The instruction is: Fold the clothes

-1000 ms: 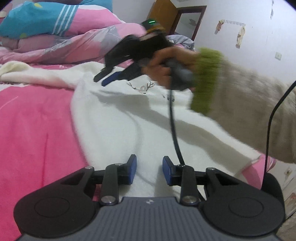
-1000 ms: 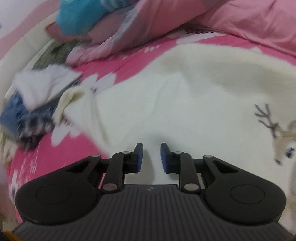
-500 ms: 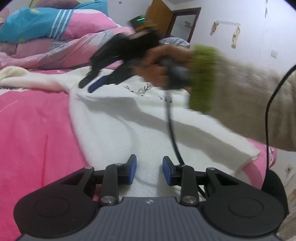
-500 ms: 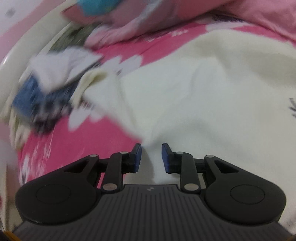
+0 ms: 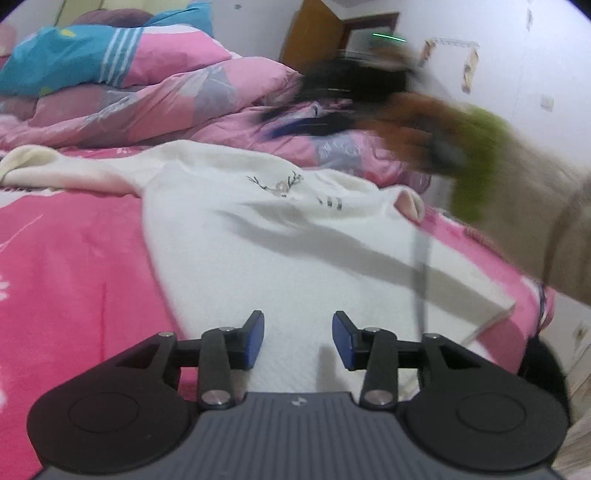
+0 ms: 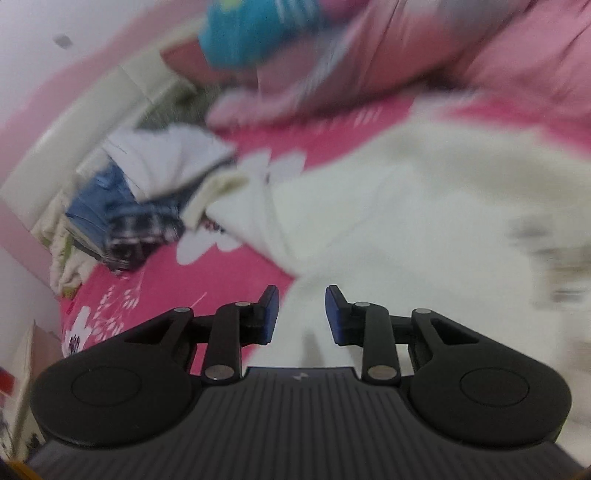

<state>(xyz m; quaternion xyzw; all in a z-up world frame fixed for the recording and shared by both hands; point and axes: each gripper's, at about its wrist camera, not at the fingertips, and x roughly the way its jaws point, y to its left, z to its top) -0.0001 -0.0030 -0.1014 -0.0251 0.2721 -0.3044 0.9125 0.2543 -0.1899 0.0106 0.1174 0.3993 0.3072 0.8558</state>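
A cream fleece sweater (image 5: 280, 258) with a small deer print (image 5: 277, 184) lies spread on a pink bed sheet (image 5: 66, 280). One sleeve (image 5: 66, 170) stretches to the left. My left gripper (image 5: 297, 339) hovers open above the sweater's near hem, holding nothing. The right gripper (image 5: 295, 122) appears blurred in the left wrist view, raised above the far side of the sweater, held by a hand (image 5: 402, 125) in a green-cuffed sleeve. In the right wrist view my right gripper (image 6: 301, 314) is open over the sweater (image 6: 406, 221) near its sleeve (image 6: 236, 199).
A pink quilt (image 5: 177, 99) with a blue striped patch is heaped at the head of the bed. A pile of folded clothes (image 6: 129, 206), blue, checked and white, lies by the bed's edge. A cable (image 5: 421, 273) hangs from the right gripper. A door (image 5: 314, 29) stands beyond.
The right gripper has lifted and swung up and rightward off the sweater, fast enough to blur. The left gripper's jaws have opened a little wider. The sweater lies as before.
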